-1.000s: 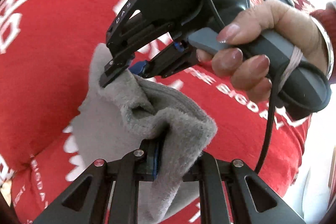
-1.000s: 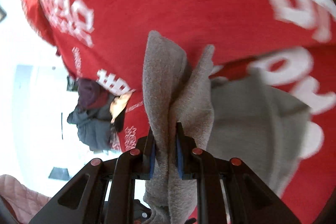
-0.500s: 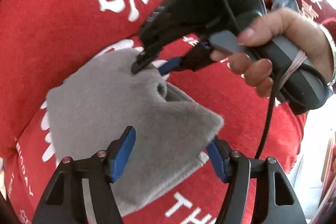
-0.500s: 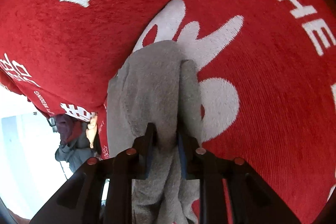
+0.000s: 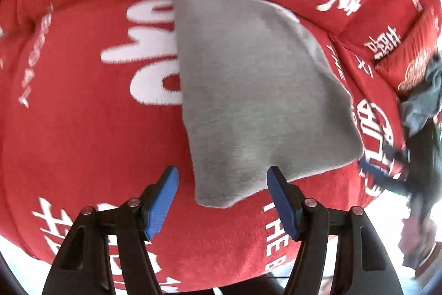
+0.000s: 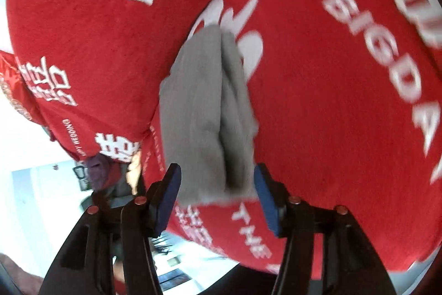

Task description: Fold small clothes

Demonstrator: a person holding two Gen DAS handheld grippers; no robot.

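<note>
Two views. Left wrist: the left tool [image 5: 222, 181] gapes open and empty just short of the folded grey garment [image 5: 248, 90], which lies flat on the red cushion [image 5: 83, 129]; a blurred right tool [image 5: 386, 173], probably open, sits at its corner. Right wrist: the right tool [image 6: 218, 181] is spread wide, the garment [image 6: 204, 115] lying loose between its fingers.

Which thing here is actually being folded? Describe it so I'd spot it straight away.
Start with the big red cushion printed with white lettering that fills both views. Lying flat on it is a small grey fleece garment, folded over into a soft wedge. It is the only plain grey, unprinted piece on the red, and it sits just ahead of both open tools, held by neither.
</note>
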